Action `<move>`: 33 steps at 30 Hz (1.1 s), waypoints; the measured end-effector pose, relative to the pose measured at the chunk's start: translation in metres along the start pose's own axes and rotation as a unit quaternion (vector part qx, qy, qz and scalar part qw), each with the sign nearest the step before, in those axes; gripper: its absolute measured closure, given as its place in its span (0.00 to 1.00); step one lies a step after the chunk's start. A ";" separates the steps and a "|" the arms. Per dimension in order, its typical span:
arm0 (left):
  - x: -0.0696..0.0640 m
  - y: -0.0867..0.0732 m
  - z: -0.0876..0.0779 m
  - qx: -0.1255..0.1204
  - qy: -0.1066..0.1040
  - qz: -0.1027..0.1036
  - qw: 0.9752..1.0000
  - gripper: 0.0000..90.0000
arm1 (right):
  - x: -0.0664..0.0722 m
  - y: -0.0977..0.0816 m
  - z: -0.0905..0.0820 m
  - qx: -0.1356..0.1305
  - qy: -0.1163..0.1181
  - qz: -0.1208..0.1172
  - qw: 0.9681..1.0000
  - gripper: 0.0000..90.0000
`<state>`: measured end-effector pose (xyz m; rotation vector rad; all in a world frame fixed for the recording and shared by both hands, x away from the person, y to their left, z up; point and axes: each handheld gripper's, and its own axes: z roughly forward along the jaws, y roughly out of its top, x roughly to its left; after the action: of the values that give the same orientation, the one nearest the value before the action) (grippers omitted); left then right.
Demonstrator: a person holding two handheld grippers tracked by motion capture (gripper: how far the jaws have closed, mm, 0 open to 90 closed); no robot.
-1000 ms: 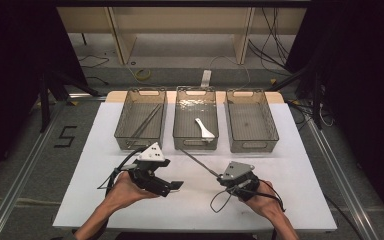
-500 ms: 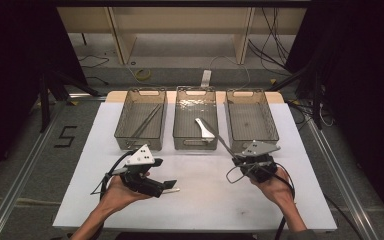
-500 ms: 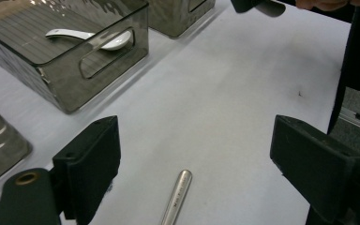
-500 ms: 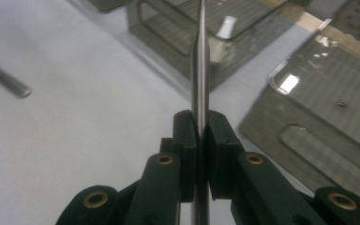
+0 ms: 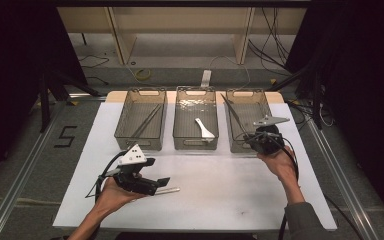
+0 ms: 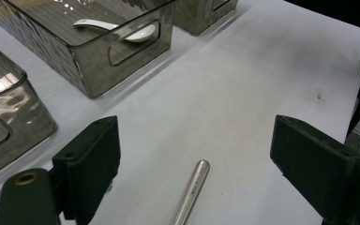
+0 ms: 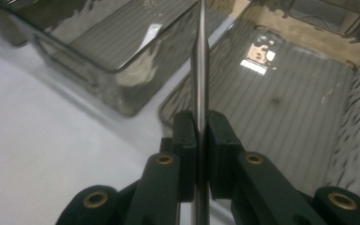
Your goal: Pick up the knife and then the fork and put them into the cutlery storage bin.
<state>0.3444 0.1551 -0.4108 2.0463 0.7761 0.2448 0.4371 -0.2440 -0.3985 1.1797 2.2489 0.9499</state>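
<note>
My right gripper (image 5: 254, 136) is shut on a thin metal rod (image 5: 232, 114) and holds it over the front left part of the right bin (image 5: 271, 102). The rod points away and up-left. In the right gripper view the rod (image 7: 199, 61) runs straight up from between the closed jaws of the right gripper (image 7: 199, 136). My left gripper (image 5: 161, 183) is open, low over the white table near the front. A second metal rod (image 5: 169, 190) lies on the table there. In the left gripper view that rod (image 6: 191, 192) lies between the spread jaws, touching neither.
Three smoky clear bins stand in a row at the back of the white table (image 5: 220, 200). The left bin (image 5: 141, 145) holds thin rods (image 5: 147, 120). A white spoon (image 5: 205, 129) lies in the middle bin (image 5: 195, 146). Black frames flank the table.
My right gripper has carried its rod from the table's middle front up and right to the right bin. The left gripper has shifted slightly and stays open over the lying rod.
</note>
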 end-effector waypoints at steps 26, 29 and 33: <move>0.006 -0.006 -0.003 0.003 0.008 -0.004 1.000 0.18 | -0.049 0.049 0.053 0.060 -0.045 0.106 0.992 0.94; 0.005 -0.006 -0.001 0.006 0.005 -0.005 1.000 0.18 | -0.048 0.048 0.058 0.066 -0.046 0.116 0.990 0.94; 0.005 -0.007 0.000 0.007 0.006 -0.003 1.000 0.18 | -0.046 0.046 0.064 0.068 -0.048 0.125 0.989 0.93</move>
<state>0.3455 0.1612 -0.4166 2.0579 0.7930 0.2487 0.5285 -0.2395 -0.4053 1.5631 2.1521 0.8197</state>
